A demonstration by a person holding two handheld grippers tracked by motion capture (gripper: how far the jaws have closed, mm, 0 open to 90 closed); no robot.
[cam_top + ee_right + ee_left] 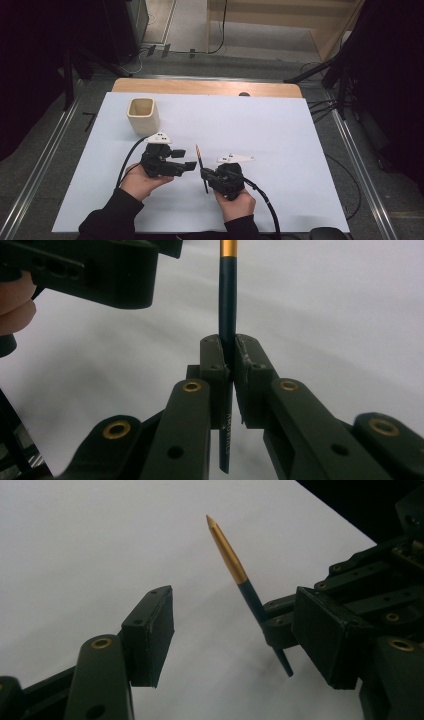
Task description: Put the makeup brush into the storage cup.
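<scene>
The right tool (204,173) is clamped on a dark pen (201,168) with a gold tip, held above the near middle of the table (280,150). The left tool (187,159), just left of it, gapes wide and empty.

Right gripper (231,367) fingers clamp a dark pen (227,315) upright.

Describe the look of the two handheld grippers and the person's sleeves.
Both the left gripper and the right gripper are black, each with two flat, blocky jaws on arms fitted with brass-coloured rivets. Each carries a pale three-cornered plate on top and trails a black cable. The person's sleeves are dark.
</scene>
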